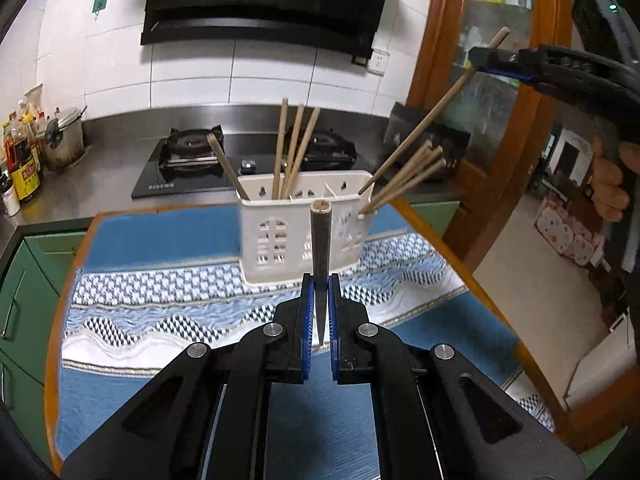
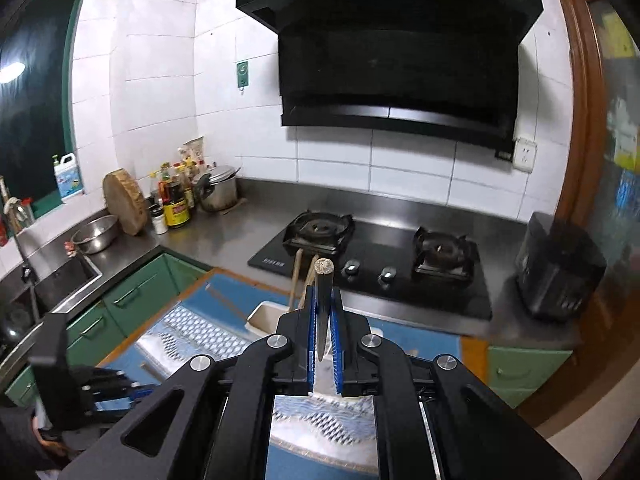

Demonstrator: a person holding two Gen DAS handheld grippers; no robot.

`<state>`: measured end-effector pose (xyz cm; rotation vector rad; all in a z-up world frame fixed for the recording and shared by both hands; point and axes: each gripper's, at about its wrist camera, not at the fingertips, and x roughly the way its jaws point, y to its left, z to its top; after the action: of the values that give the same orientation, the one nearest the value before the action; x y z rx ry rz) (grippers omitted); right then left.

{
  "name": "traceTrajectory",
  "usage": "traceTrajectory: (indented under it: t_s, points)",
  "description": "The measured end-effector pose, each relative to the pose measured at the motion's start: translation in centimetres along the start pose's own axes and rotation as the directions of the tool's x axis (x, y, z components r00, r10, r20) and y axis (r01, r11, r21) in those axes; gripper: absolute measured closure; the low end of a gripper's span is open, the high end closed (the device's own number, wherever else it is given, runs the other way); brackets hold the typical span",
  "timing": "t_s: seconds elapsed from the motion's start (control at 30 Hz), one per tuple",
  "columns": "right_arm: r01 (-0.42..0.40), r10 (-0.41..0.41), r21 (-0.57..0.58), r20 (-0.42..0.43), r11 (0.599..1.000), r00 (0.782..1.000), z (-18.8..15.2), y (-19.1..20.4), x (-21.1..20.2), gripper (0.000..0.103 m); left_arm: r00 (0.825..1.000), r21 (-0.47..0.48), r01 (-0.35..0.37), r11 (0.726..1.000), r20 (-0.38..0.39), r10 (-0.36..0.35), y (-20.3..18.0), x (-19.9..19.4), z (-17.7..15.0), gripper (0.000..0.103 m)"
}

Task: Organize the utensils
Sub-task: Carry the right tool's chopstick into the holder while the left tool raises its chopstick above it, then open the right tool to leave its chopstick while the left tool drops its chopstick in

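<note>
A white slotted utensil holder (image 1: pixel 288 232) stands on a blue patterned cloth (image 1: pixel 160 292) and holds several wooden chopsticks (image 1: pixel 294 148). My left gripper (image 1: pixel 320 280) is shut on a chopstick (image 1: pixel 320 240) that points up and forward, just in front of the holder. My right gripper (image 1: pixel 486 58) is high at the right, shut on another chopstick (image 1: pixel 424 124) whose tip hangs over the holder's right end. In the right wrist view the right gripper (image 2: pixel 324 294) grips that chopstick (image 2: pixel 323 300) above the holder (image 2: pixel 266 318). The left gripper (image 2: pixel 132 392) shows at lower left.
The cloth covers a round wooden table (image 1: pixel 54 320). Behind it are a steel counter (image 2: pixel 240 224) with a gas hob (image 2: pixel 372 268), a pot (image 2: pixel 218 190), bottles (image 2: pixel 176 204), a sink (image 2: pixel 60 276) and a black appliance (image 2: pixel 560 268). A wooden door frame (image 1: pixel 532 152) stands at the right.
</note>
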<state>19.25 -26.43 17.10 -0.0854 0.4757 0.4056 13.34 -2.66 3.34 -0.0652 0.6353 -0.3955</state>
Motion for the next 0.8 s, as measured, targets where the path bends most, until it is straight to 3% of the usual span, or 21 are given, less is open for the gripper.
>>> traceTrajectory:
  t_s: [0.13,0.5,0.67,0.8]
  points:
    - [0.048,-0.048,-0.027,0.001,0.998,0.999,0.7,-0.3,1.5,0.096,0.999,0.000,0.005,1.000,0.046,-0.005,0.2,-1.2,1.9,0.098]
    - [0.031,-0.025,0.025,-0.205,0.999,0.978,-2.1,-2.0,9.6,0.096,0.976,0.042,-0.018,0.999,0.216,0.009,0.1,-4.5,9.3,0.098]
    - [0.036,-0.027,0.034,-0.240,0.999,0.970,-3.5,-2.3,11.0,0.096,0.962,0.027,-0.055,0.998,0.269,0.046,0.9,-4.0,12.3,0.098]
    - [0.041,-0.033,0.036,-0.218,0.999,0.975,-4.0,-2.5,10.5,0.094,0.959,0.017,-0.089,0.996,0.273,0.081,1.3,-2.6,13.7,0.098]
